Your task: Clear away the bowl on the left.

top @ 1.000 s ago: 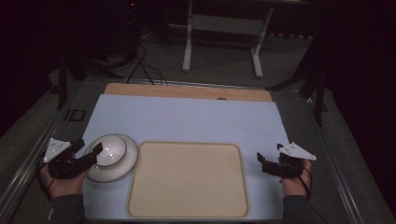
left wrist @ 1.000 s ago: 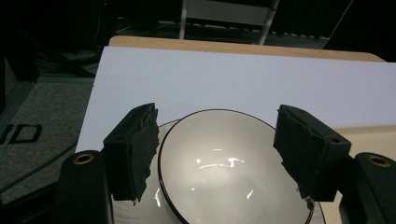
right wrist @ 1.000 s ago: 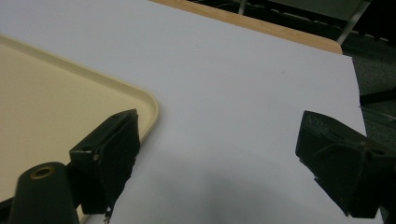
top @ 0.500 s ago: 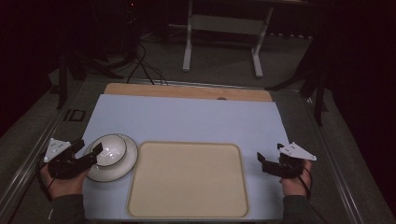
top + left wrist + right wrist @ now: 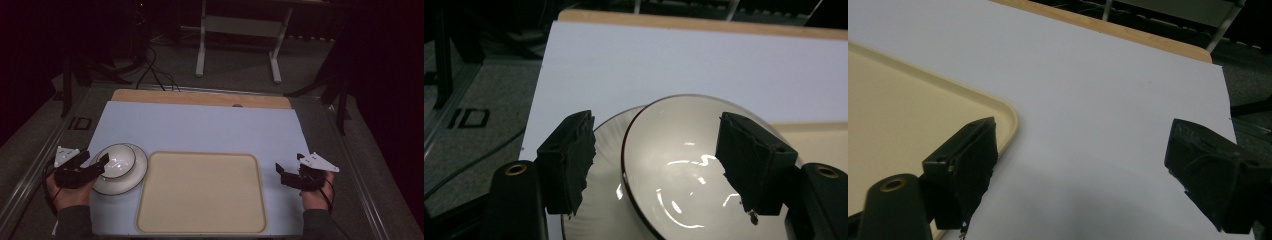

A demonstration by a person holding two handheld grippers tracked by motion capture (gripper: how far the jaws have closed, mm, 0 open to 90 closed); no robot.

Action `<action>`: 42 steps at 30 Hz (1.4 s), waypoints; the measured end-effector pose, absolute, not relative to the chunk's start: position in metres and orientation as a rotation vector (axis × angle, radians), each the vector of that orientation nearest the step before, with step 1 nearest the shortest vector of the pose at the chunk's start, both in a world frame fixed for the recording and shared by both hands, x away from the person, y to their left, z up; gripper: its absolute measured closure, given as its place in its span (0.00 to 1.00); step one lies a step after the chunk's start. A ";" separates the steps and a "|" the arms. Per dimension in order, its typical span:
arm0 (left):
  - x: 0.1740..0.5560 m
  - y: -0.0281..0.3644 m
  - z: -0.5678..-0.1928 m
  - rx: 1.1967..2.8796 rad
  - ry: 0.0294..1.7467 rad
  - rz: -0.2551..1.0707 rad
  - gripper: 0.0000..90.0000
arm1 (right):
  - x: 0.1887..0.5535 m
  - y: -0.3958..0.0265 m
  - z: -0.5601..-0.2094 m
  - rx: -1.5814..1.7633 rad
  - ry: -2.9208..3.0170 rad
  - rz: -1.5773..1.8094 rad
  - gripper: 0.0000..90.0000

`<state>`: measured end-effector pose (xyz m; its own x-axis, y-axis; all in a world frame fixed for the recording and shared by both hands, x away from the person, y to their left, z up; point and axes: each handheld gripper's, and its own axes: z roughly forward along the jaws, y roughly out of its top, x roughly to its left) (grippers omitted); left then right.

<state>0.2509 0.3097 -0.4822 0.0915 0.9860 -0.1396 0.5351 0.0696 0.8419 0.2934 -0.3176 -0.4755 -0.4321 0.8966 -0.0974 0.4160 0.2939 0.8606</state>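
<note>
Fingers (image 5: 569,160) of left gripper (image 5: 92,166): spread wide, straddling bowl (image 5: 118,161) on plate (image 5: 131,177), gripping nothing | right gripper (image 5: 286,176): open, empty, right of tray (image 5: 200,192) | positions unchanged since earlier frame.

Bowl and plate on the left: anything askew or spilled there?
Nothing spilled. The bowl sits off-centre on the plate, shifted toward the tray. The left tongs are open, straddling the bowl's rim. No visible damage.

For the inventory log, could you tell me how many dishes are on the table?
2: a bowl resting on a plate, both left of the tray, between the open jaws of the left gripper. More could be hidden beneath them.
</note>
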 end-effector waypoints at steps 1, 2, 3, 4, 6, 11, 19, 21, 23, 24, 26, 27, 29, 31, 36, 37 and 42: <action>0.252 0.310 -0.484 1.576 1.561 0.705 0.37 | 0.293 -0.318 -0.475 1.168 1.978 1.061 0.15; 0.252 0.310 -0.484 1.576 1.561 0.705 0.37 | 0.293 -0.318 -0.475 1.168 1.978 1.061 0.15; 0.254 0.312 -0.486 1.579 1.591 0.691 0.38 | 0.293 -0.318 -0.475 1.168 1.978 1.062 0.15; 0.255 0.313 -0.487 1.577 1.605 0.680 0.39 | 0.293 -0.318 -0.476 1.168 1.980 1.062 0.15; 0.256 0.313 -0.489 1.576 1.617 0.674 0.40 | 0.294 -0.317 -0.476 1.168 1.981 1.059 0.15; 0.262 0.313 -0.496 1.609 1.677 0.620 0.43 | 0.294 -0.317 -0.476 1.168 1.981 1.059 0.15; 0.271 0.311 -0.504 1.660 1.768 0.553 0.54 | 0.294 -0.317 -0.476 1.166 1.984 1.056 0.15; 0.273 0.310 -0.506 1.677 1.784 0.534 0.55 | 0.294 -0.317 -0.476 1.167 1.984 1.054 0.15; 0.275 0.309 -0.508 1.695 1.800 0.513 0.55 | 0.294 -0.317 -0.476 1.167 1.984 1.055 0.15; 0.276 0.309 -0.509 1.693 1.804 0.505 0.56 | 0.294 -0.317 -0.476 1.166 1.985 1.055 0.15; 0.276 0.311 -0.510 1.674 1.805 0.466 0.57 | 0.294 -0.317 -0.476 1.164 1.985 1.055 0.15; 0.277 0.311 -0.510 1.667 1.808 0.455 0.58 | 0.294 -0.317 -0.476 1.164 1.985 1.055 0.15; 0.277 0.313 -0.511 1.663 1.801 0.428 0.59 | 0.294 -0.317 -0.476 1.164 1.985 1.055 0.15; 0.277 0.313 -0.511 1.657 1.800 0.408 0.63 | 0.294 -0.317 -0.476 1.162 1.985 1.054 0.15; 0.281 0.317 -0.513 1.624 1.808 0.328 0.65 | 0.294 -0.316 -0.476 1.159 1.990 1.051 0.15; 0.281 0.318 -0.513 1.616 1.807 0.318 0.66 | 0.294 -0.316 -0.476 1.157 1.991 1.051 0.15; 0.282 0.320 -0.513 1.591 1.812 0.279 0.70 | 0.294 -0.316 -0.476 1.159 1.989 1.050 0.15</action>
